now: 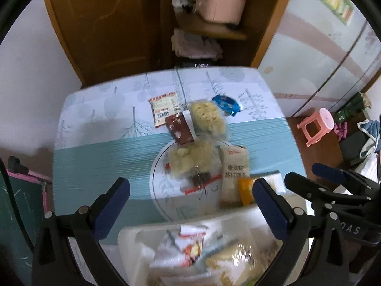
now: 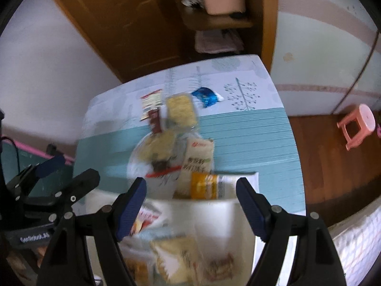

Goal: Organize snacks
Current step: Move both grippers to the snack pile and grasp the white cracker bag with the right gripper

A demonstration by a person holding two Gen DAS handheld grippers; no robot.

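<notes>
The table (image 1: 100,157) is the biggest thing here, a rounded rectangle under a smooth cloth, pale leaf print on its far half and ribbed teal stripes on the near half. At 6 o'clock in both views sits a white plastic bin (image 1: 133,236), glossy and rounded, with crinkly snack packets heaped inside; blur hides their print.

In the middle of the table lies a round white plate (image 1: 158,166) with a thin dark ring. On it rests a clear bag of lumpy yellow puffs (image 1: 188,158), touching a tall beige paper-look pouch (image 1: 235,169) at its 3 o'clock. An orange packet (image 1: 246,189) lies against the pouch's near end, just beyond the bin rim.

At 12 o'clock from the plate is a 2nd clear bag of puffs (image 1: 208,116), with a flat dark-red packet (image 1: 179,128) overlapping the plate's far edge just beside it. A flat red-and-white sachet (image 1: 164,109) lies at 11 o'clock, and a shiny blue wrapper (image 1: 225,104) at 1 o'clock, apart from the rest.

The left gripper (image 1: 190,205) hangs above the bin, its 2 blue-padded black fingers spread wide with nothing between them. The right gripper (image 2: 190,202) hangs beside it, likewise spread and empty-handed.
</notes>
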